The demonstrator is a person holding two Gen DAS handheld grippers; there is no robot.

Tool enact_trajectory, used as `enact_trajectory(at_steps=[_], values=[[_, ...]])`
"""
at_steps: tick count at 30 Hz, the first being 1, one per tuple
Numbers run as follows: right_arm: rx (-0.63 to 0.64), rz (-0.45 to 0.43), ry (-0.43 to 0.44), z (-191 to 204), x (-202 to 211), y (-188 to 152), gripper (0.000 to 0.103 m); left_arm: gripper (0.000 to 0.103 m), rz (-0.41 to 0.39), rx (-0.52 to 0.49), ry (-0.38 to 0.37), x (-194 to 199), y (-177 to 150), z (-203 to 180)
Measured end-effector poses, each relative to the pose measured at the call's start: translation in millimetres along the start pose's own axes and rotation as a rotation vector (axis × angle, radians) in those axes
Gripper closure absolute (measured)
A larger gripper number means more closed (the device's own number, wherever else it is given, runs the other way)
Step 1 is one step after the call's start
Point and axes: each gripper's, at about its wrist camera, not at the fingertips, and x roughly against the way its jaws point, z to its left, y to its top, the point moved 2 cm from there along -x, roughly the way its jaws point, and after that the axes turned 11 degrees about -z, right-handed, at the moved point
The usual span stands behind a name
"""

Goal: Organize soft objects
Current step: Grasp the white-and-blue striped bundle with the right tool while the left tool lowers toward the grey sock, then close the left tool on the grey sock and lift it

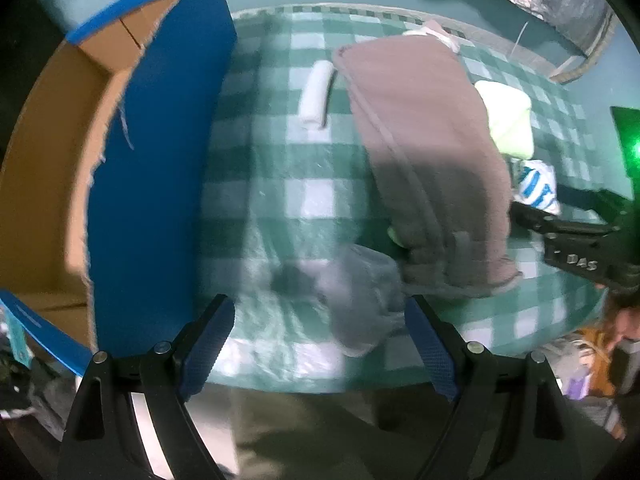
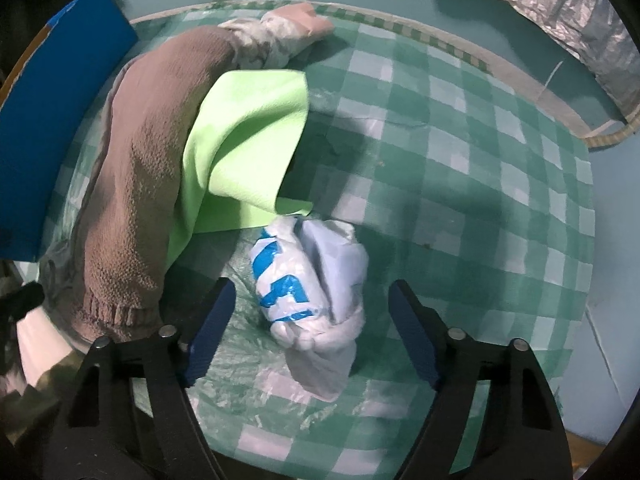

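Note:
On the green checked tablecloth [image 2: 460, 168] lies a knotted white plastic bag with blue print [image 2: 304, 276]. My right gripper [image 2: 312, 286] points down over it, open, with the bag between the fingers and clear of both pads. To its left a brown knitted garment [image 2: 136, 184] lies over a lime green cloth [image 2: 248, 140]. My left gripper [image 1: 318, 308] stands open above a blurred grey soft bundle [image 1: 360, 304], beside the brown garment's [image 1: 424, 152] near end. A white rolled item [image 1: 318, 94] lies farther back.
An open blue cardboard box [image 1: 160, 160] with a brown inside stands at the table's left side. A pale patterned cloth [image 2: 288, 32] lies at the far edge. Crinkled silver sheeting [image 2: 560, 8] hangs beyond the table. Clutter lies on the floor [image 1: 580, 368] at the lower right.

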Motion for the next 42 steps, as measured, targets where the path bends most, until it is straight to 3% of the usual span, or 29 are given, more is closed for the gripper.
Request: enact_trajectory(at_steps=[4,5,9,17,23,29,34,42], values=[[0.008,0.02,0.022,8,-5,-4,0.046,0.015,0.033,0.027,-0.033,-5,-4,-6],[0.009,0.027,0.028,9,-8,-6,0.056,0.015,0.038,0.025,-0.032,-7,-5,-8],[-0.011,0.025,0.053,8,-9,-8,0.059,0.015,0.057,0.027,-0.028,-20,-6,-11],[-0.039,0.032,0.057,4,3,-15,0.06,0.017,0.093,0.044,-0.022,-54,-1,-10],[-0.051,0.02,0.063,2,18,-20,0.06,0.055,0.098,0.041,-0.04,-58,-3,-13],[-0.041,0.004,0.065,2,35,-20,0.06,0.07,0.083,-0.022,-0.022,-52,-10,-20],[-0.06,-0.003,0.067,-1,46,-17,0.06,0.072,0.055,-0.088,0.009,-42,-14,-28],[-0.074,-0.013,0.074,2,60,-6,0.06,0.072,-0.001,-0.101,0.004,-5,-11,-27]])
